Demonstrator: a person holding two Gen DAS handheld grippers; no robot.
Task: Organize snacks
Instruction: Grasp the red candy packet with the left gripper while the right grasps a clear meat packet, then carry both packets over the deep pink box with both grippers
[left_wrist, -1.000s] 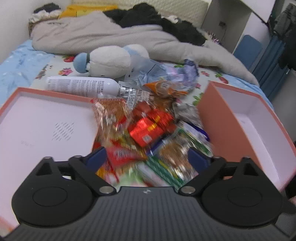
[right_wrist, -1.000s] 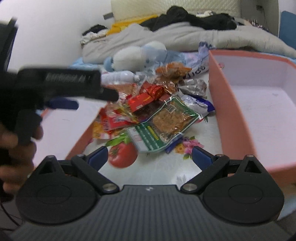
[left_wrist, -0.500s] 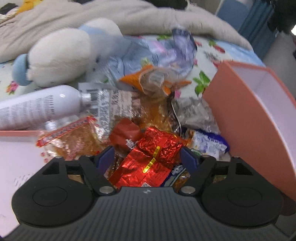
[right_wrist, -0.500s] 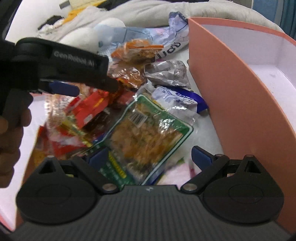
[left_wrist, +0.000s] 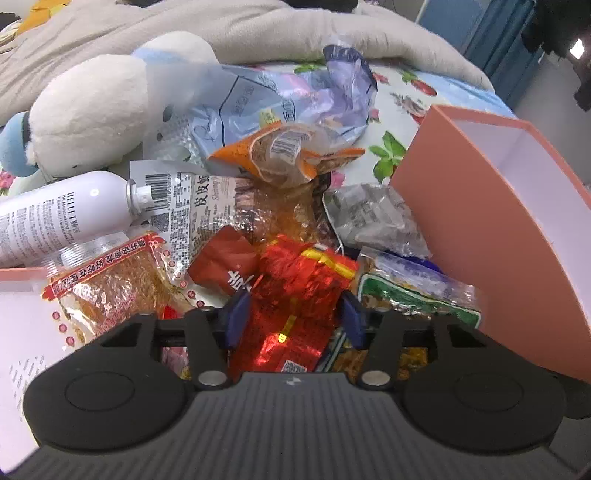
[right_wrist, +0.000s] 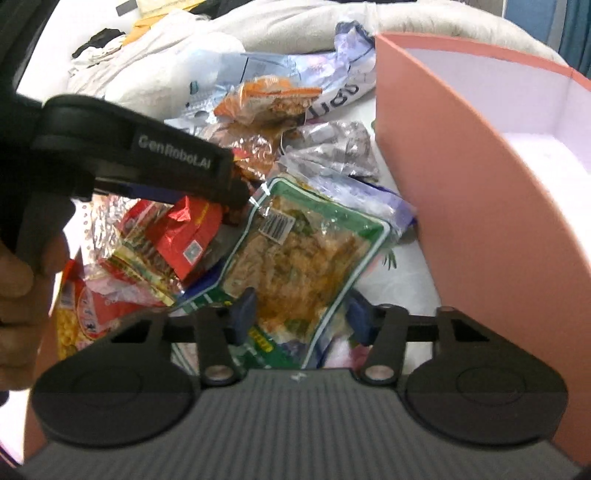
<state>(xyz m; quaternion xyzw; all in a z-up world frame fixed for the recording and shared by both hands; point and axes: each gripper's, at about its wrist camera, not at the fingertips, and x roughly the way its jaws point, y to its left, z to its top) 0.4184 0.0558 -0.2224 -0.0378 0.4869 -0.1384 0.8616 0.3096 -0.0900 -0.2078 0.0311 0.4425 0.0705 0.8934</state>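
A heap of snack packets lies on the floral sheet between two salmon-pink boxes. My left gripper (left_wrist: 293, 319) points down into the heap. Its jaws are closing, and both blue pads touch the sides of a red foil packet (left_wrist: 295, 291). In the right wrist view the left gripper (right_wrist: 236, 192) shows as a black arm over that red foil packet (right_wrist: 184, 236). My right gripper (right_wrist: 301, 319) is also closing, around the near end of a green-edged clear packet (right_wrist: 295, 254) of brown snack. Its right pad still stands clear of that packet's edge.
A tall pink box (left_wrist: 480, 229) with a white inside stands to the right of the heap, and its wall (right_wrist: 461, 166) is close beside my right gripper. A flat pink tray (left_wrist: 22, 314) lies to the left. A white bottle (left_wrist: 62, 214), a plush toy (left_wrist: 92, 110) and crumpled bags (left_wrist: 295, 96) lie behind. A hand (right_wrist: 18, 295) holds the left gripper.
Both grippers came forward and down onto the heap, then stopped. Both pairs of jaws narrowed, the left around the red foil packet and the right around the green-edged packet.
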